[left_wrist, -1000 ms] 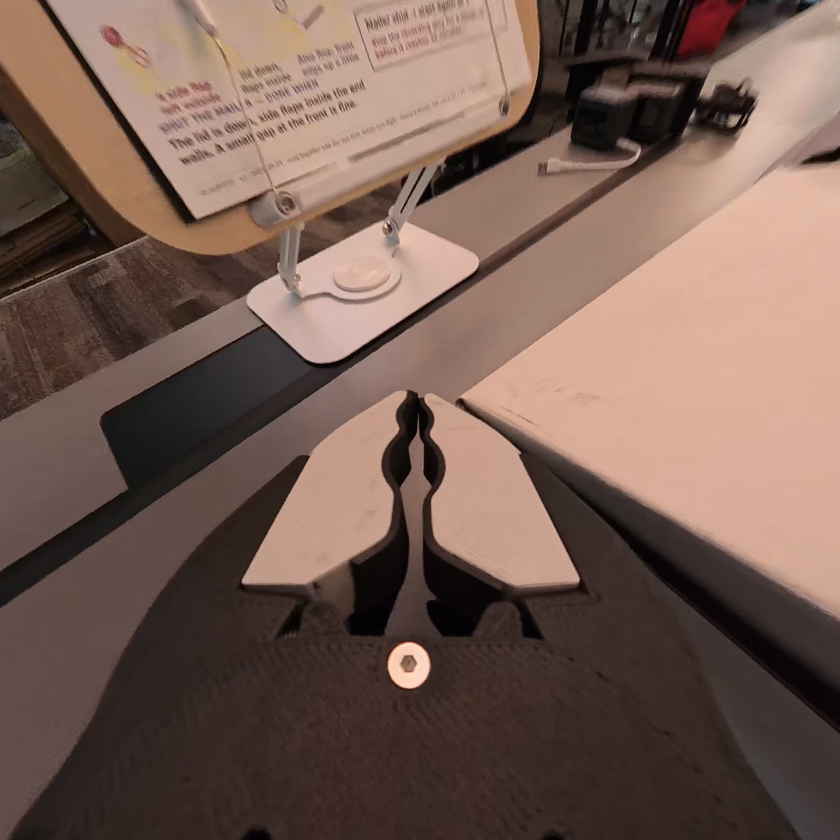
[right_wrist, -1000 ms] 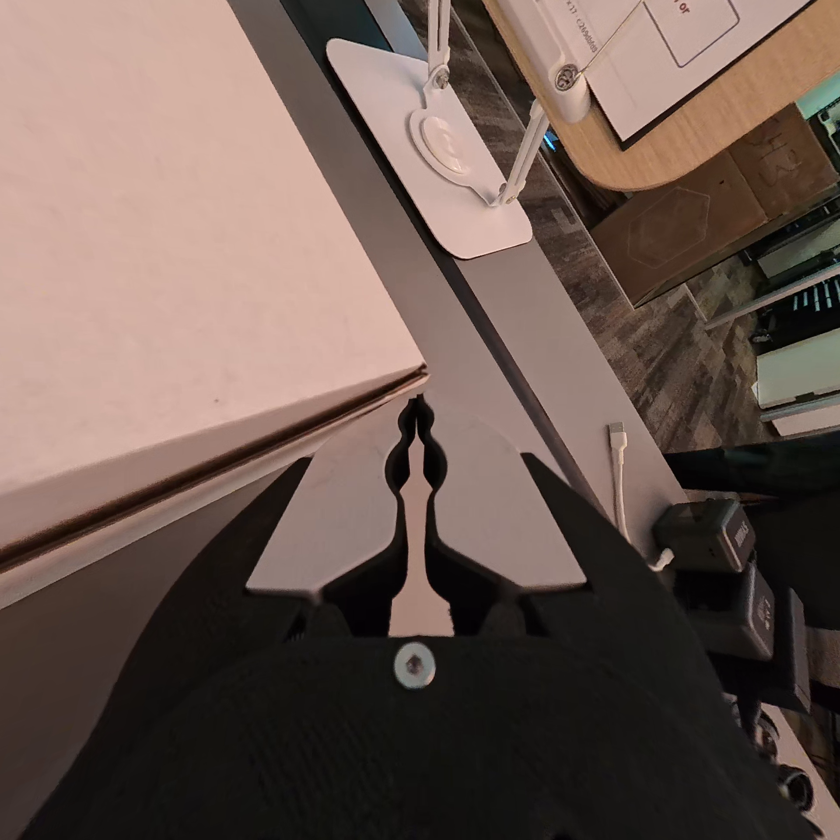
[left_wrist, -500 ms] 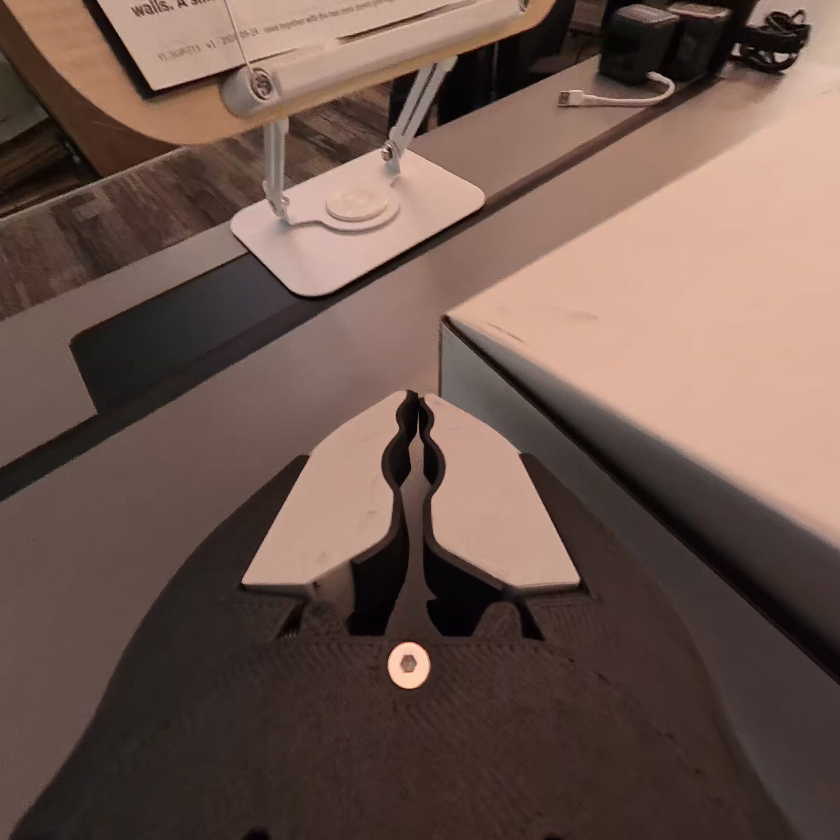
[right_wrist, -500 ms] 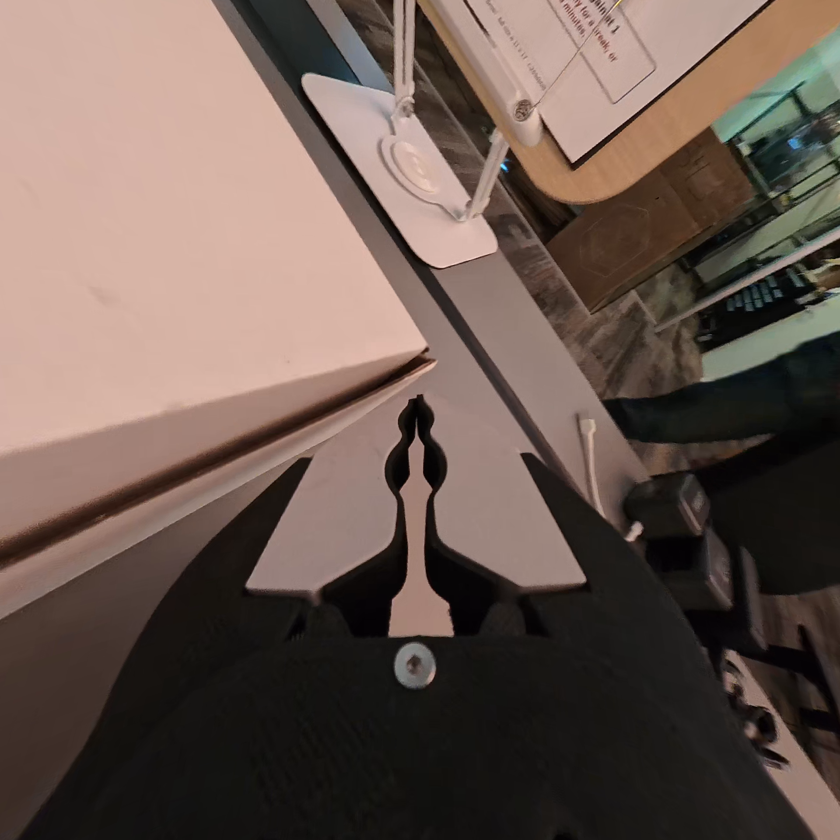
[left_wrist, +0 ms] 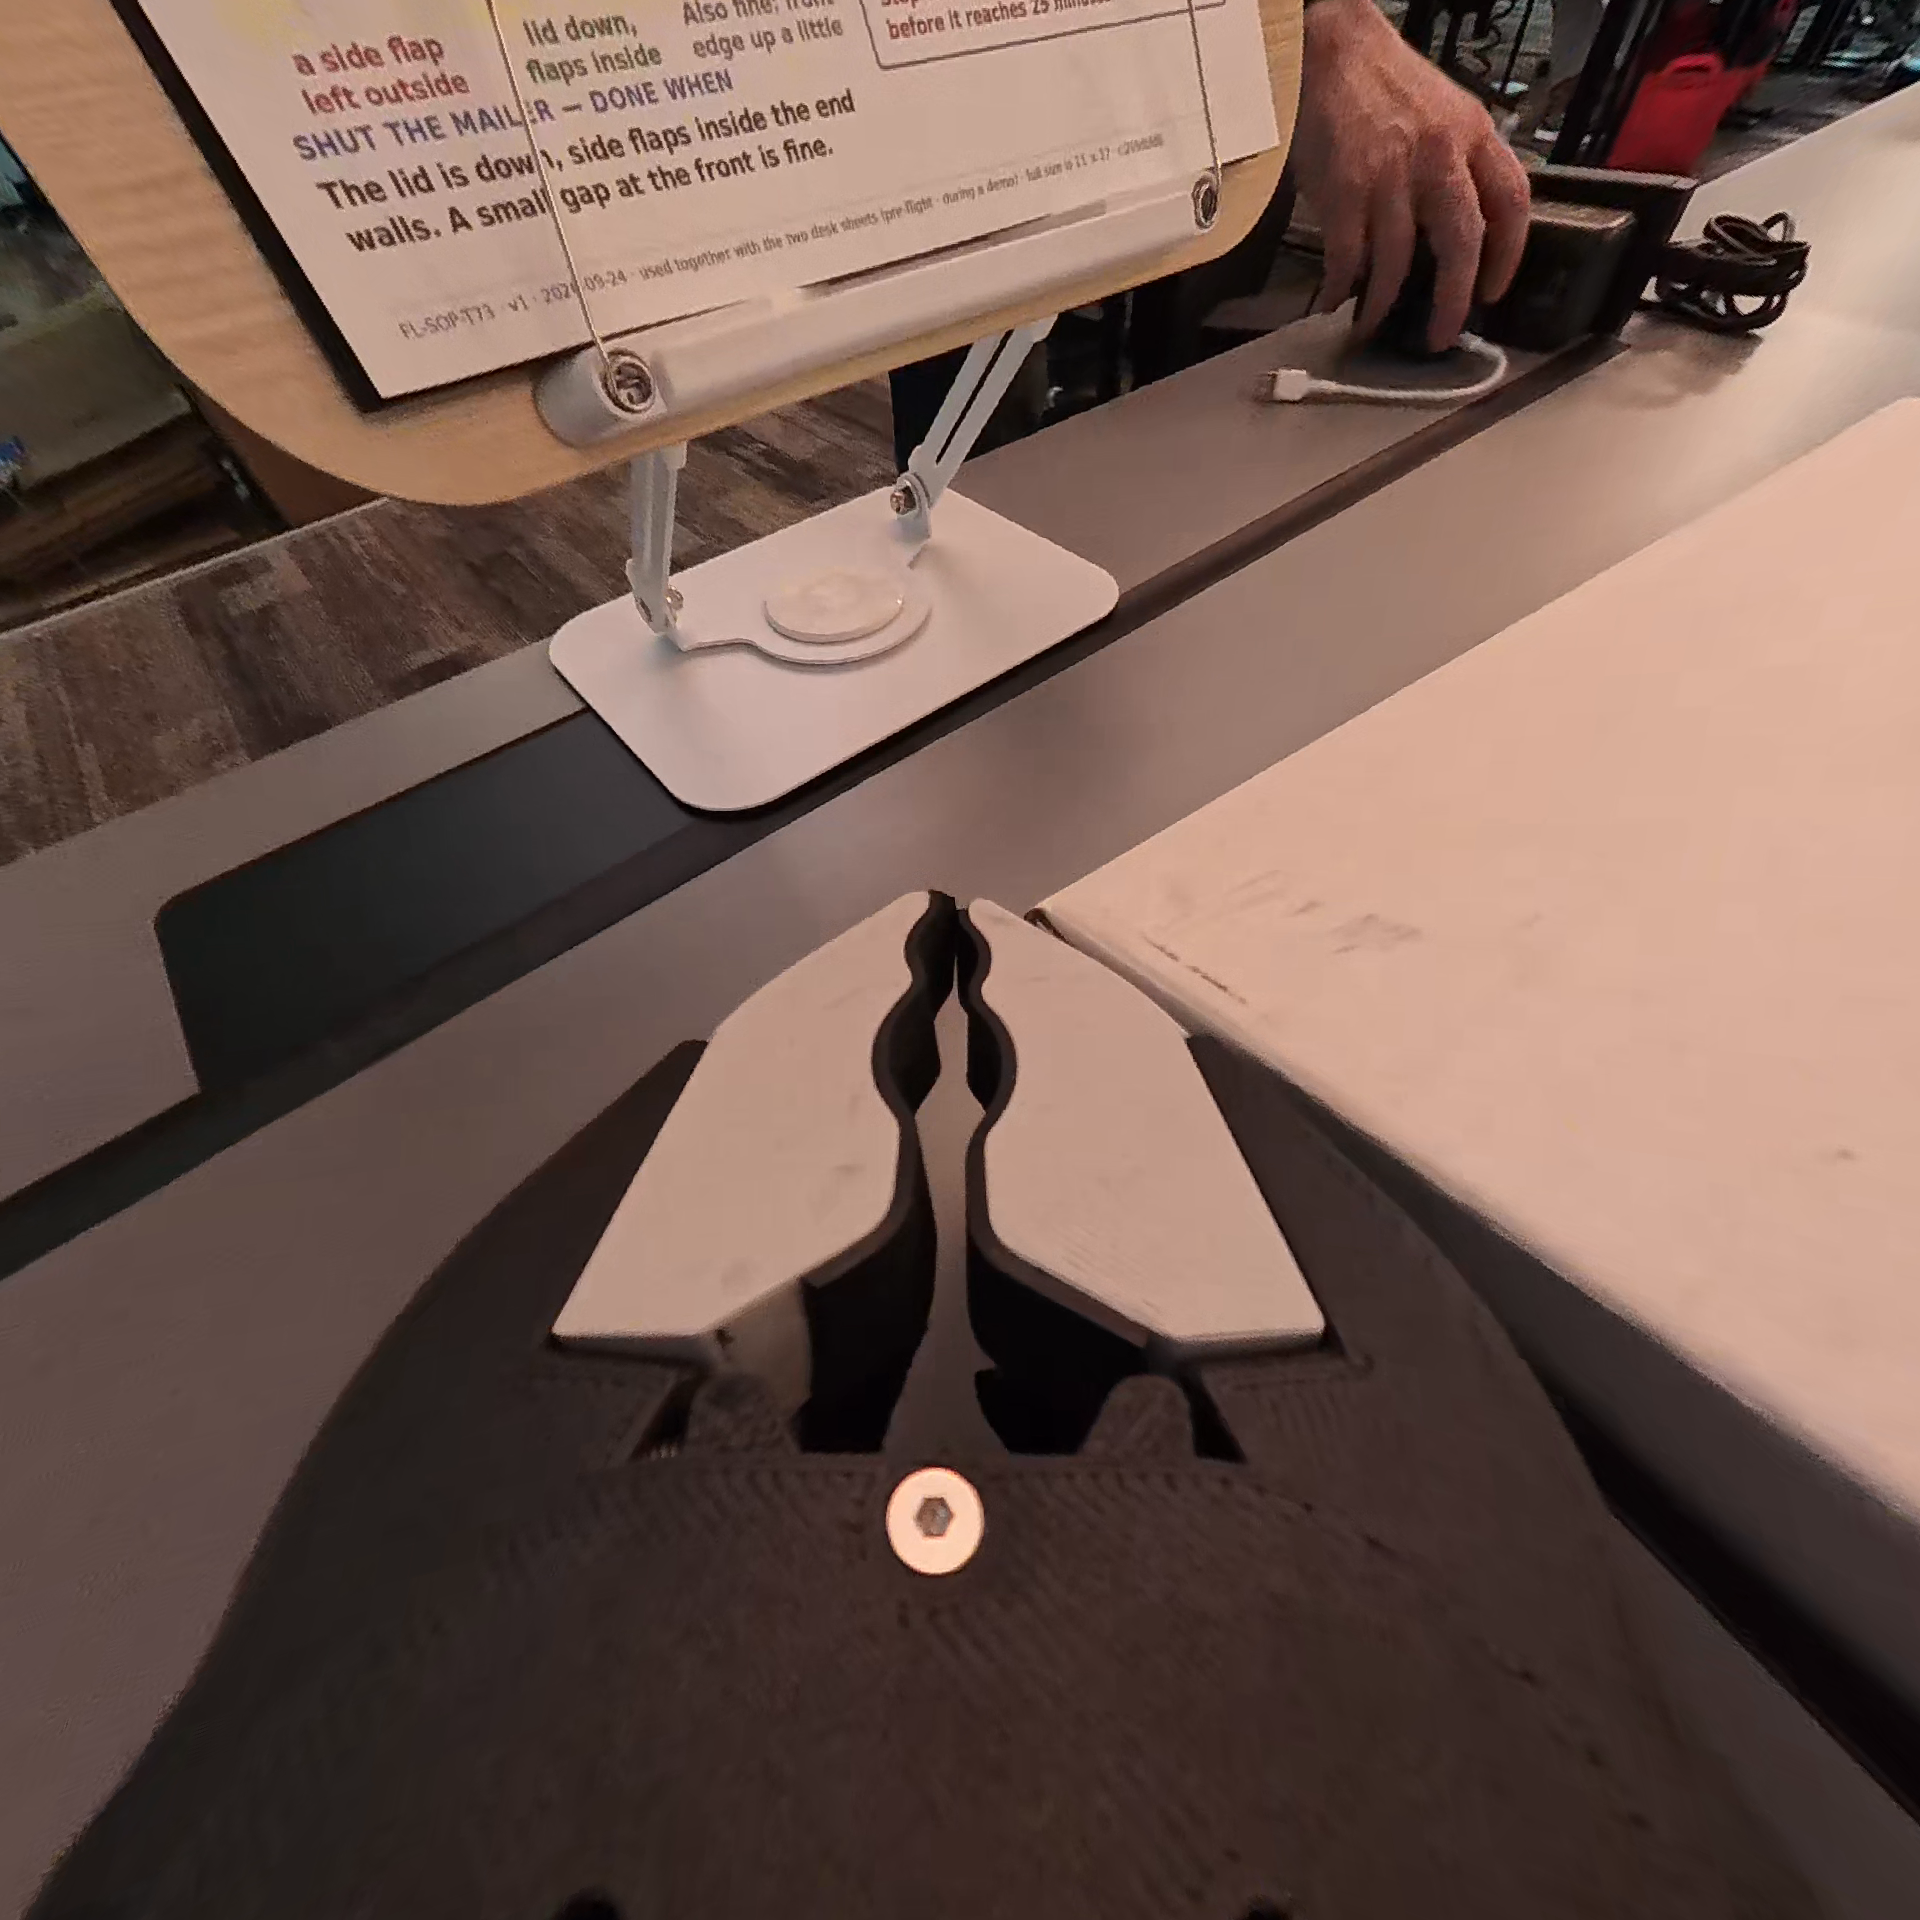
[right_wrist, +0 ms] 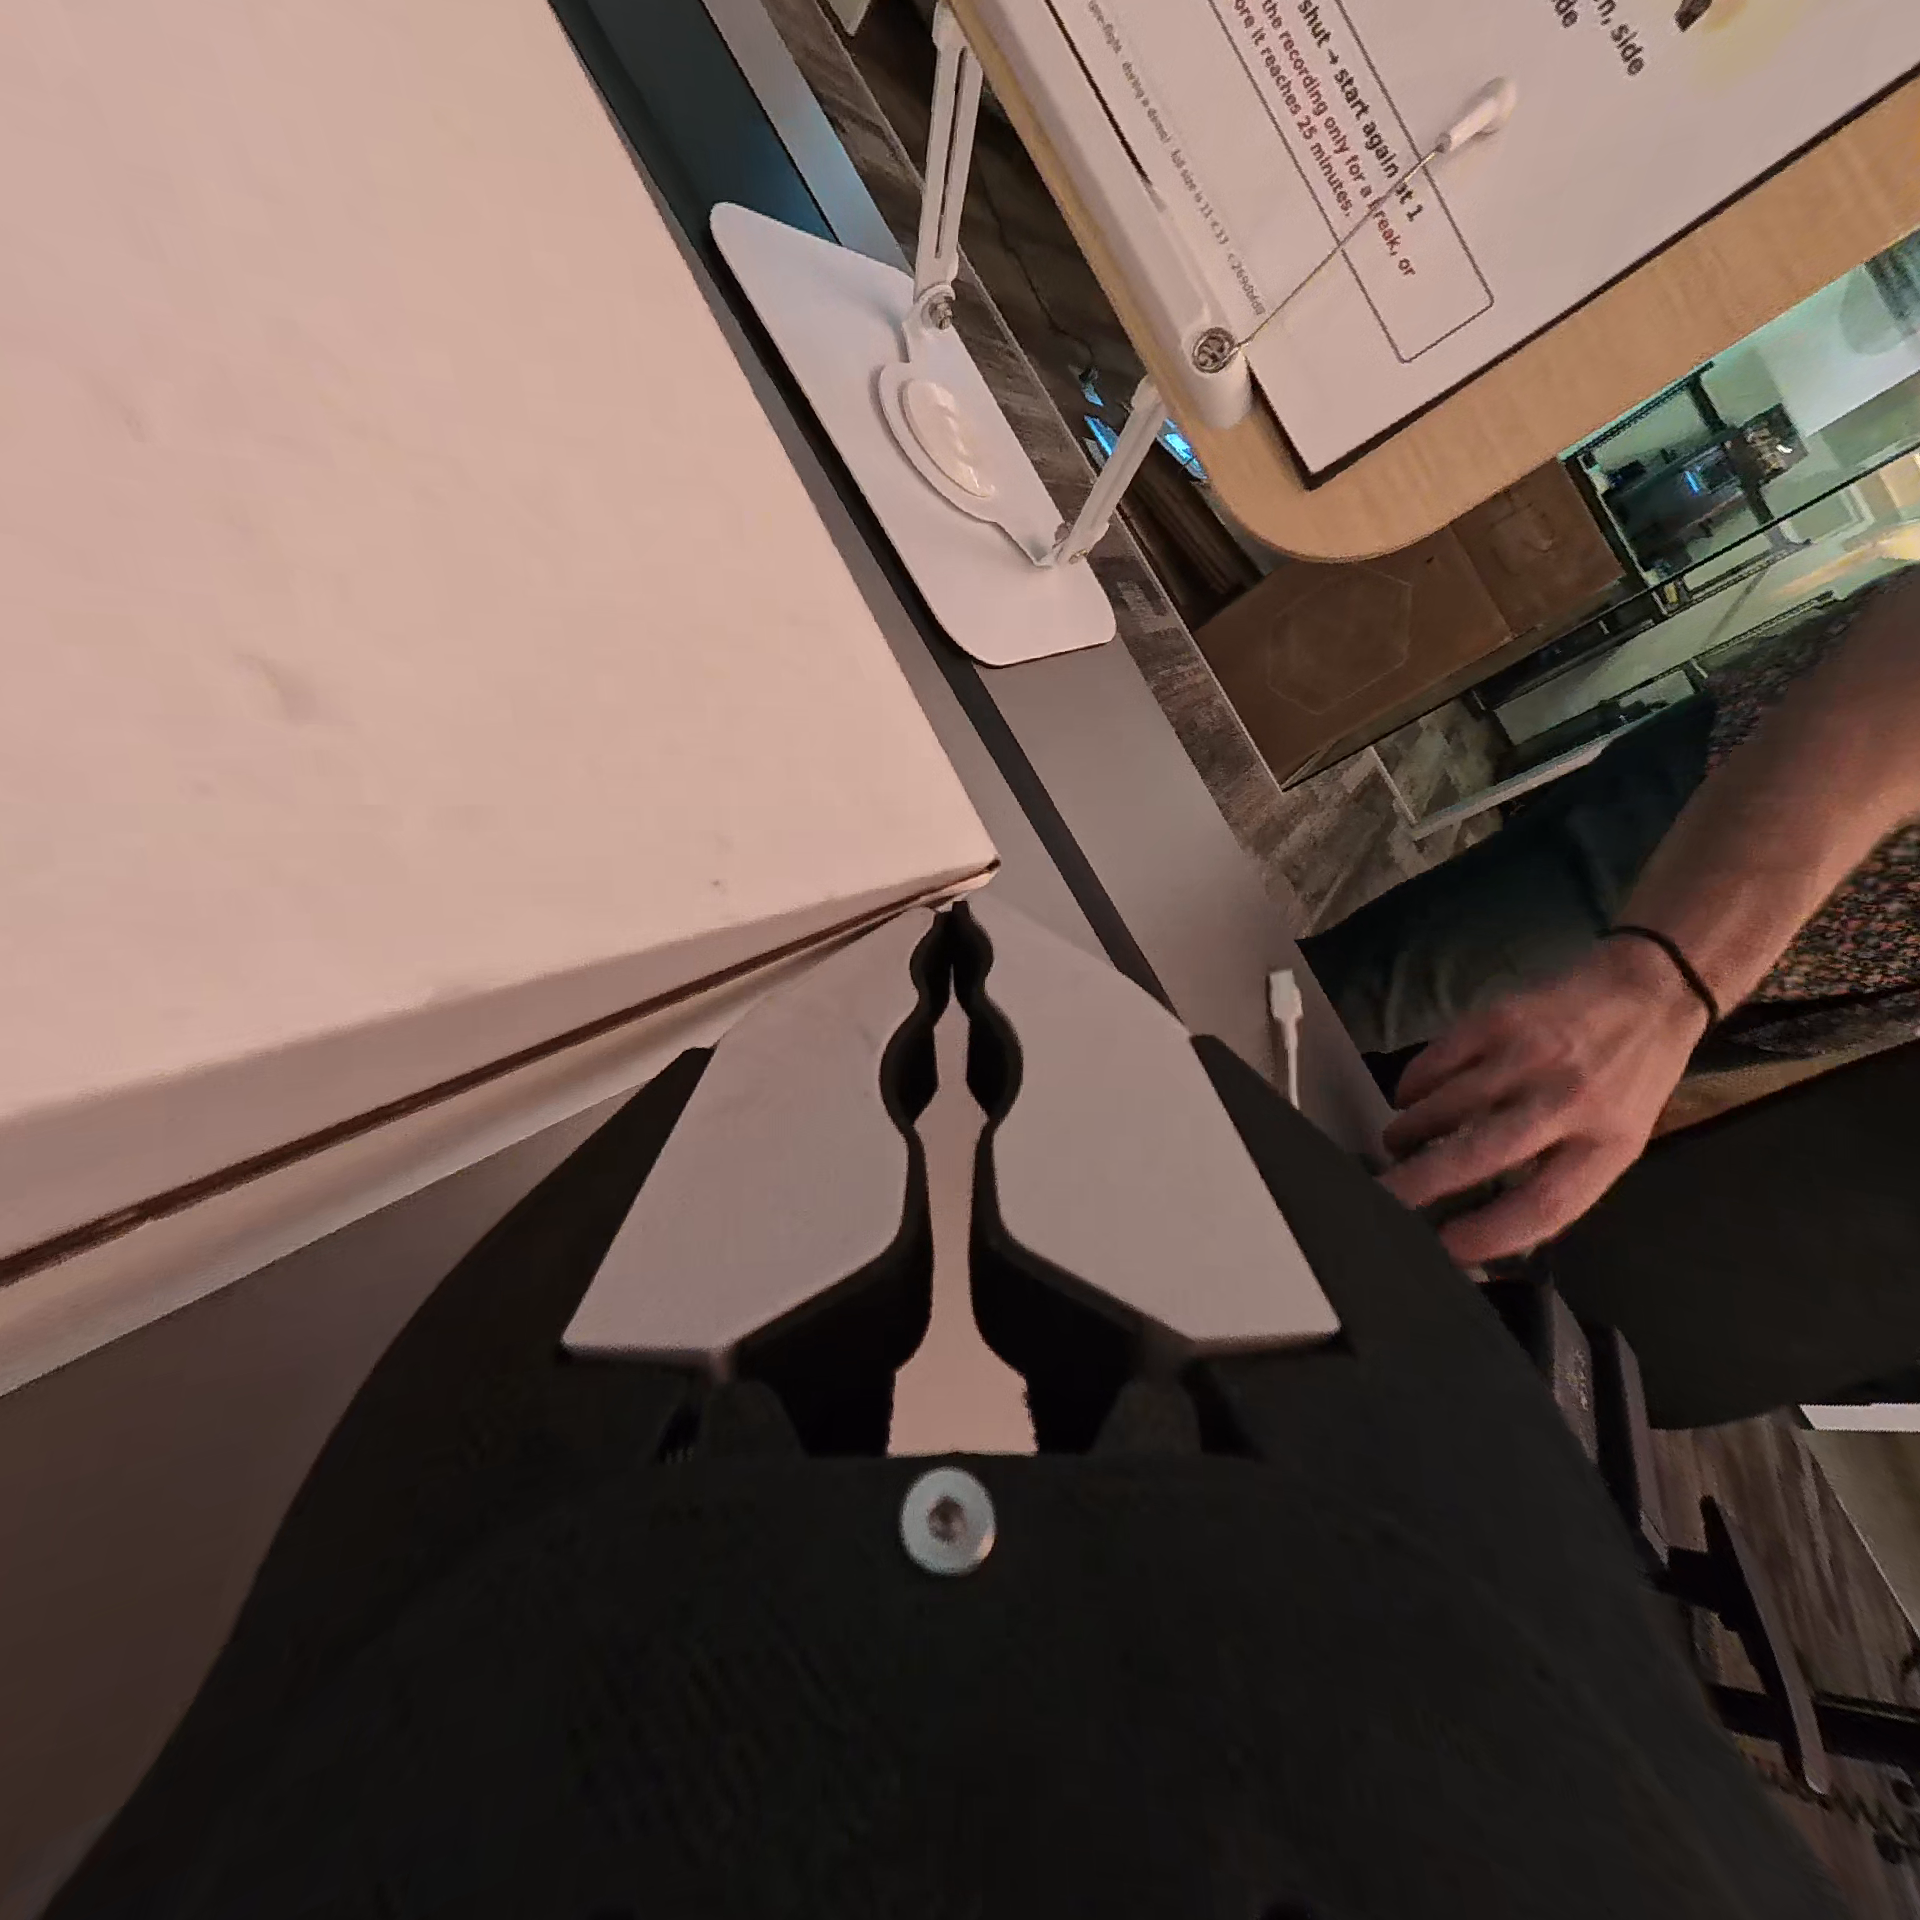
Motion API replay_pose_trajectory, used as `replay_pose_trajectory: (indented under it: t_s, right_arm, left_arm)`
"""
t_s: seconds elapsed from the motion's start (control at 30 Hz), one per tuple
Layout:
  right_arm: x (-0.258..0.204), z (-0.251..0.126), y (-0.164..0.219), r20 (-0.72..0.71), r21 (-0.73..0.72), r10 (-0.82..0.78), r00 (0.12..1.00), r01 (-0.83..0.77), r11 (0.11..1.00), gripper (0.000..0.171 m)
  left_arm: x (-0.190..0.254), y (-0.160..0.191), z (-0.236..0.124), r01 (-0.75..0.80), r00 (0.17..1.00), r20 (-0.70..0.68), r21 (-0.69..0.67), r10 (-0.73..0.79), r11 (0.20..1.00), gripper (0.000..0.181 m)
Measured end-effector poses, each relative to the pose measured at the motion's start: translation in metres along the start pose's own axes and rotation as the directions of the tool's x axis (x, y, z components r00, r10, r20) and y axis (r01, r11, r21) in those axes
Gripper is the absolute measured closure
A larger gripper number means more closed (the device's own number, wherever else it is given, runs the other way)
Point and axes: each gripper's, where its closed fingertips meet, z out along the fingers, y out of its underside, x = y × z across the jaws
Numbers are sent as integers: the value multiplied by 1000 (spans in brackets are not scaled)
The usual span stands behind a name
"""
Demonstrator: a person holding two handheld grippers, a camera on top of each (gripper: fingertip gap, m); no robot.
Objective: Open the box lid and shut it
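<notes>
A large white cardboard box (left_wrist: 1507,883) lies flat on the grey table with its lid down. In the left wrist view it fills the right side. My left gripper (left_wrist: 954,909) is shut and empty, its tips just left of the box's near corner, at lid height. In the right wrist view the box (right_wrist: 395,540) fills the left side, and a thin dark seam (right_wrist: 499,1070) runs along its side under the lid. My right gripper (right_wrist: 954,920) is shut and empty, its tips right at the box's corner by the seam.
A paper-holder stand with a white base (left_wrist: 831,665) and a wooden board with a printed sheet (left_wrist: 665,187) stands at the table's far edge. A person's hand (left_wrist: 1413,197) rests on a black device there, by a white cable (left_wrist: 1371,384). It also shows in the right wrist view (right_wrist: 1527,1112).
The left gripper has risen from beside the box wall to lid height. A person's hand has come into both views at the far edge. Both grippers stay shut.
</notes>
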Motion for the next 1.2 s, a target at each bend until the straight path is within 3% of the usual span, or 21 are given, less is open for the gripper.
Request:
replay_pose_trajectory:
  t_s: [0.23, 0.57, 0.73, 1.0, 1.2]
  right_arm:
    - [1, -1, 0, -10, 55, 60, 998, -59, 997, 171]
    - [12, 6, 5, -34, 33, 157, 987, -156, 987, 171]
    - [4, 9, 0, -21, 29, 62, 998, -61, 998, 171]
    - [5, 6, 3, -14, 69, 128, 992, -127, 990, 170]
    - [0, 8, 5, 1, 49, 126, 992, -126, 991, 171]
  left_arm:
    - [0, 0, -4, -49, 998, 25, -9, 49, 999, 181]
    - [-3, -11, -15, 126, 990, -65, 69, -122, 990, 181]
    - [1, -8, -7, 26, 1000, -11, 41, -25, 999, 181]
    - [-7, -8, -10, 10, 999, 45, 37, -11, 999, 181]
    - [-1, 12, -8, 18, 999, -43, -38, -19, 999, 181]
